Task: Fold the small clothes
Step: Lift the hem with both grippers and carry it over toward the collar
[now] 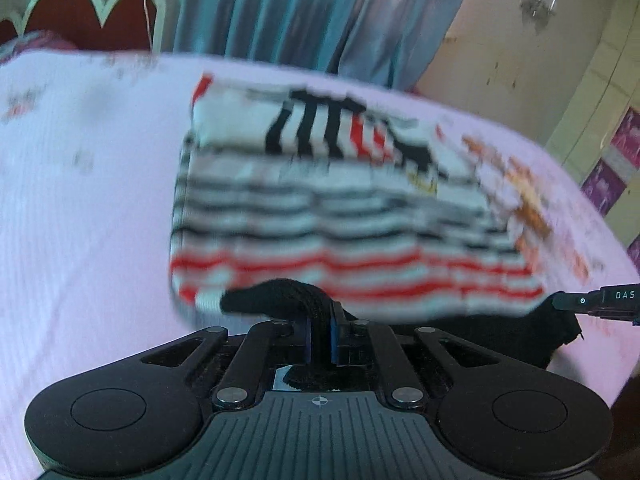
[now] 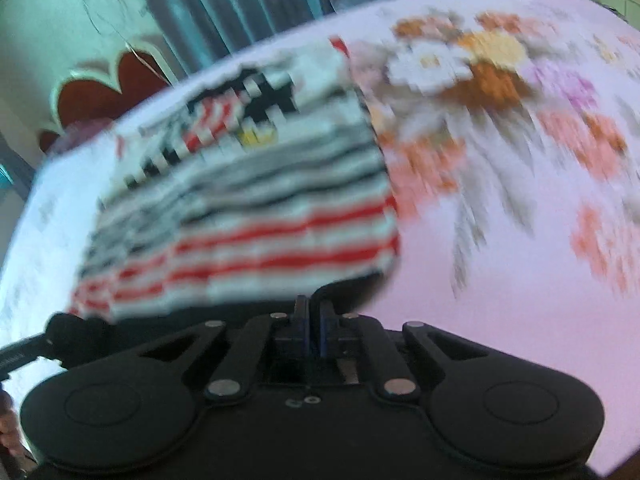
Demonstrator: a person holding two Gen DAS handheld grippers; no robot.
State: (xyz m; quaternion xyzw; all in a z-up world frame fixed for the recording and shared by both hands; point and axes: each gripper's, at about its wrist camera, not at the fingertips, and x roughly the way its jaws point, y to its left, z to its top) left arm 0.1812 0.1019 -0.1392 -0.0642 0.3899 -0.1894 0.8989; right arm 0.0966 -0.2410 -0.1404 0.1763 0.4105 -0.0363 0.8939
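A small white garment [image 1: 320, 208] with grey, black and red stripes lies blurred on the pink bed sheet [image 1: 80, 200]. Its near edge is a black band [image 1: 276, 296]. My left gripper [image 1: 320, 320] is shut on that band at the garment's near left corner, with black cloth pinched between the blue pads. In the right wrist view the same garment [image 2: 248, 220] spreads ahead, and my right gripper [image 2: 314, 320] is shut on the black edge at its near right corner. Each gripper shows in the other's view: the right gripper [image 1: 600, 304] at the right edge, the left gripper [image 2: 24, 354] at the left edge.
The sheet [image 2: 500, 300] carries a flower print [image 2: 480, 72] to the right of the garment. A red and white headboard [image 1: 92, 8] and blue-grey curtains [image 1: 300, 8] stand beyond the bed. A pale wardrobe [image 1: 600, 100] is at the far right.
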